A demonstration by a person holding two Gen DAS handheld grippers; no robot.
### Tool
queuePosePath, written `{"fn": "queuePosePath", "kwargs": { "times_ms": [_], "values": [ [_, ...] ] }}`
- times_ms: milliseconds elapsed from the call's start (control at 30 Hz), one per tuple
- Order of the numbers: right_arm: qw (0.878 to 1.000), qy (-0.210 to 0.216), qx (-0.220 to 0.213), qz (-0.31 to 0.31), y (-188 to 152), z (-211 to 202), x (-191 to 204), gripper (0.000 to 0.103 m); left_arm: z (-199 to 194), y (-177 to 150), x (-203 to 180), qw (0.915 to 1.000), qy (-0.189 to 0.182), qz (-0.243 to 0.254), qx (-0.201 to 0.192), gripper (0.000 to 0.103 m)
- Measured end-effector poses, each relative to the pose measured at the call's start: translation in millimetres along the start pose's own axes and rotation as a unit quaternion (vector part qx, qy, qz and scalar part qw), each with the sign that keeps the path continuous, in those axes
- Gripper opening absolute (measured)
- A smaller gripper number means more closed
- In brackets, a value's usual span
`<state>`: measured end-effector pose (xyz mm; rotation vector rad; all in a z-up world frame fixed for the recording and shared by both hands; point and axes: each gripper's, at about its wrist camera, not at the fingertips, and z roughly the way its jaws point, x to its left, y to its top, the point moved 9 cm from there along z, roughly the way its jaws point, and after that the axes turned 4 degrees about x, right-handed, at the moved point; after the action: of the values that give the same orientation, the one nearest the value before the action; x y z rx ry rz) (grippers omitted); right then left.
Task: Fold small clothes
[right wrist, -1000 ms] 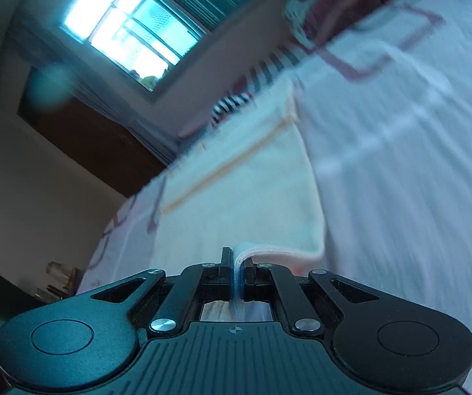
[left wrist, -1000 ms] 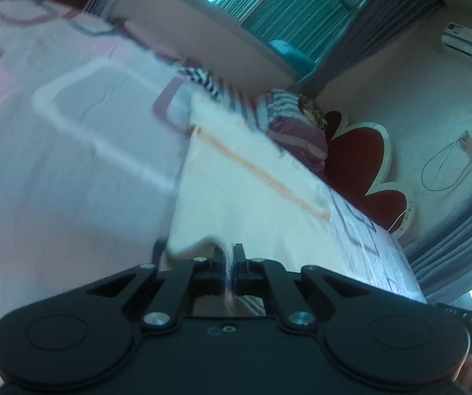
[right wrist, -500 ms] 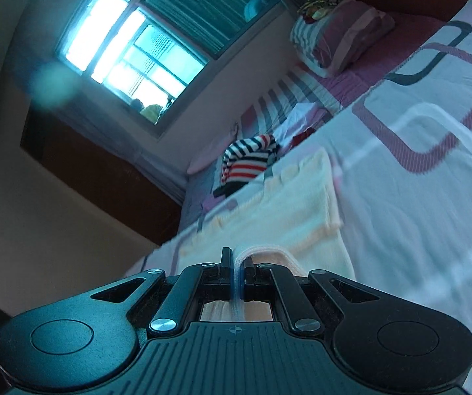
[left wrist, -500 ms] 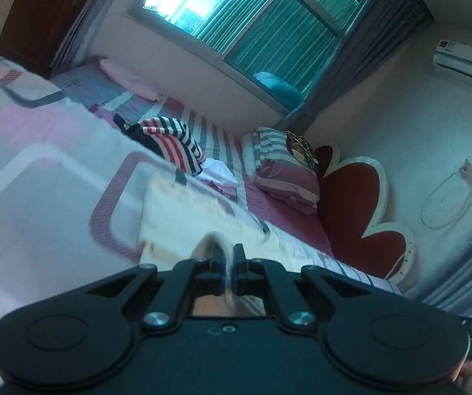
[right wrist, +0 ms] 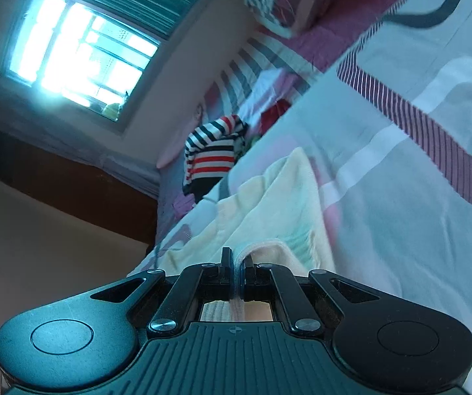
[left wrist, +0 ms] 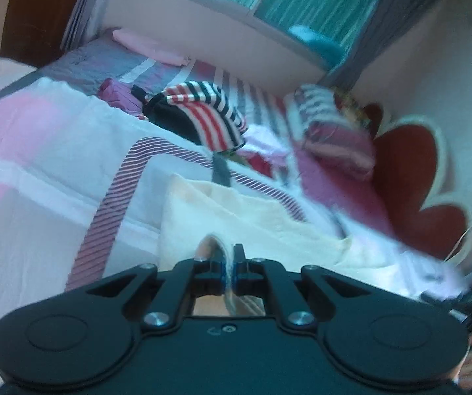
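Bedroom, patterned bedspread [right wrist: 400,197] | left claw [left wrist: 227,260] and right claw [right wrist: 236,263] each pinching cream cloth [right wrist: 268,210] | striped garment [left wrist: 203,115] beyond

The bed [left wrist: 38,171] wears a white cover with pink blocks and striped maroon bands. On it lie a cream cloth [left wrist: 236,217], a striped red, white and black garment [left wrist: 203,115] farther off, and a striped pillow [left wrist: 331,131] by the headboard.

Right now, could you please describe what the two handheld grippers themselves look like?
Both are black plastic. The left gripper has a smooth body with two round discs, silver screws and blue edging on its fingers. The right gripper matches in shape, but its body is ribbed and bears a small crosshair mark.
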<state>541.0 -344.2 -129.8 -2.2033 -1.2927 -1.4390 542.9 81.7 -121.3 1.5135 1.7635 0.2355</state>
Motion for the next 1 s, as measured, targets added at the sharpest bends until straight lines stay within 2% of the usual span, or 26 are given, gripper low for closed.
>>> {"fn": "queuePosePath", "kwargs": {
  "times_ms": [67,167,233,300,333,367,400,433,533,633,700,900,1000],
  "values": [
    [1.0,0.0,0.002,0.008,8.0,9.5,-8.3,0.002,12.6,1.7,2.4,1.0,-0.001,0.001,0.002,0.003],
    [1.0,0.006,0.006,0.016,18.1,19.4,-17.4,0.003,26.1,4.2,9.1,0.9995,-0.022,-0.02,0.0,0.004],
    [1.0,0.018,0.0,0.005,24.6,23.7,-18.0,0.004,32.4,7.4,12.9,0.9994,-0.023,-0.026,-0.008,0.009],
    [1.0,0.005,-0.01,-0.012,31.5,29.6,-20.0,0.011,36.9,13.9,14.3,0.9994,-0.015,-0.023,-0.023,0.022],
    [1.0,0.001,-0.018,-0.02,34.9,32.0,-20.0,0.03,37.9,18.0,14.6,0.9993,-0.006,-0.021,-0.031,0.026],
    [0.999,-0.002,-0.028,-0.025,38.2,32.8,-19.4,0.053,38.6,23.2,14.5,0.999,0.001,-0.02,-0.039,0.037],
    [0.999,-0.004,-0.039,-0.03,41.2,33.0,-18.6,0.058,38.5,27.9,13.1,0.9988,0.005,-0.018,-0.046,0.05],
    [0.998,-0.002,-0.049,-0.041,42.9,33.6,-13.2,0.058,36.6,31.9,10.9,0.9984,0.006,-0.012,-0.054,0.054],
    [0.995,-0.004,-0.047,-0.085,42.6,34.0,-2.2,0.058,37.0,37.1,0.5,0.9979,0.016,0.032,-0.055,0.054],
    [0.987,-0.033,-0.038,-0.155,33.0,37.9,5.8,0.058,39.5,31.9,-8.2,0.9945,0.031,0.089,-0.044,0.053],
    [0.981,-0.052,-0.025,-0.186,24.1,46.0,7.6,0.056,41.5,28.4,-9.0,0.9925,0.043,0.106,-0.043,0.053],
    [0.967,-0.089,-0.009,-0.24,2.6,69.0,9.0,0.045,30.4,30.2,-9.3,0.9926,0.029,0.094,-0.071,0.054],
    [0.961,-0.104,-0.008,-0.255,0.4,73.2,8.5,0.04,19.5,34.9,-9.3,0.9926,0.002,0.081,-0.091,0.054]
  ]
}}
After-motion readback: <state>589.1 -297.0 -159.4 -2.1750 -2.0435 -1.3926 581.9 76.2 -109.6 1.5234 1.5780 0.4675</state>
